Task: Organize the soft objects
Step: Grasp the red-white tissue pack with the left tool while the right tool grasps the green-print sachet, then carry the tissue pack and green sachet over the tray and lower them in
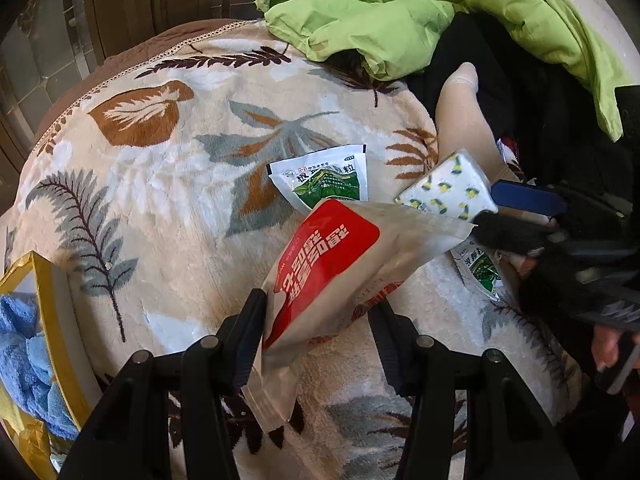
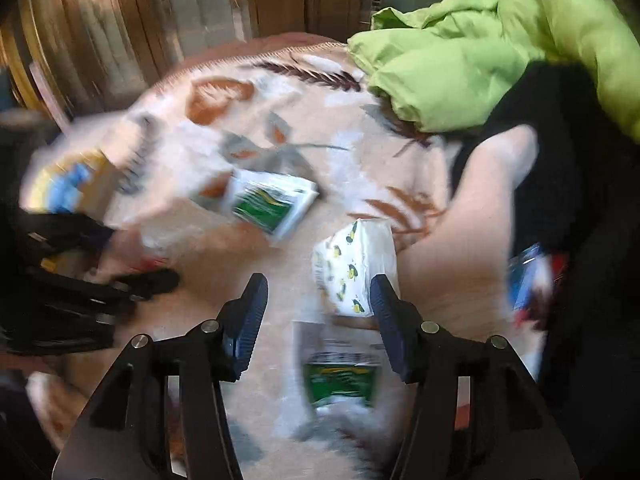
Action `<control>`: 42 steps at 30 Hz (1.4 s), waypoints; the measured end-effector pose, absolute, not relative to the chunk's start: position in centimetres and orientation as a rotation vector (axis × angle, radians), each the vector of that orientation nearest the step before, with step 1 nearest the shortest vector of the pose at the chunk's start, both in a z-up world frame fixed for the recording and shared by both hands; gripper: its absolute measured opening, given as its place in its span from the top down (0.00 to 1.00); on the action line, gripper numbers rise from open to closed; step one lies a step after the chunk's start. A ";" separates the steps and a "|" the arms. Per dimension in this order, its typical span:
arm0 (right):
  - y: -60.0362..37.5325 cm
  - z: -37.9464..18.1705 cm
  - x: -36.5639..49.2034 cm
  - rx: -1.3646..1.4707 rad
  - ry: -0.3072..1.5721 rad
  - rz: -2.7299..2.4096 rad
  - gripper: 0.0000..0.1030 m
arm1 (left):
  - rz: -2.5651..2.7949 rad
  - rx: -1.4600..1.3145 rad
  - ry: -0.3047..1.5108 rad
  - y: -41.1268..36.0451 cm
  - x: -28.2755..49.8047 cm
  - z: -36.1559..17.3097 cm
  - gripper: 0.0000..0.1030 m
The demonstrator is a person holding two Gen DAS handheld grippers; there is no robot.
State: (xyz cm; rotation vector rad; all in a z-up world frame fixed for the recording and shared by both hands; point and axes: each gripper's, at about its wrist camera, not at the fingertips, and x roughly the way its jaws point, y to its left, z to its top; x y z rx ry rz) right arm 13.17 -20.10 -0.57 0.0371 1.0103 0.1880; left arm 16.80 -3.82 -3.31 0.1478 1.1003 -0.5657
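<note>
Blanket open across its left half up to the far edge. Right side crowded: green jacket at far right corner, black clothing, tissue pack, sachet. Yellow-rimmed box blocks near-left edge.

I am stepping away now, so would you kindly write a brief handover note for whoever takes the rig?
Left gripper: jaws shut on the red-and-white paper bag.
Right gripper: jaws open, nothing gripped.
On the leaf-patterned blanket: two green-and-white sachets and a lemon-print tissue pack.
Done: nothing visibly bagged.
Left: the loose items.
</note>
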 end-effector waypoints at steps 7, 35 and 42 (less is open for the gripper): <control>-22.9 0.9 13.3 0.223 0.997 0.207 0.47 | -0.560 0.121 1.099 -3.5 16.7 -3.1 0.50; -19.8 -5.1 9.9 -0.089 1.219 0.003 0.47 | -0.555 0.062 1.073 -2.1 14.5 -1.3 0.48; -22.3 -7.4 11.0 0.044 1.216 -0.013 0.68 | -0.546 0.081 1.060 -1.7 13.2 -0.7 0.48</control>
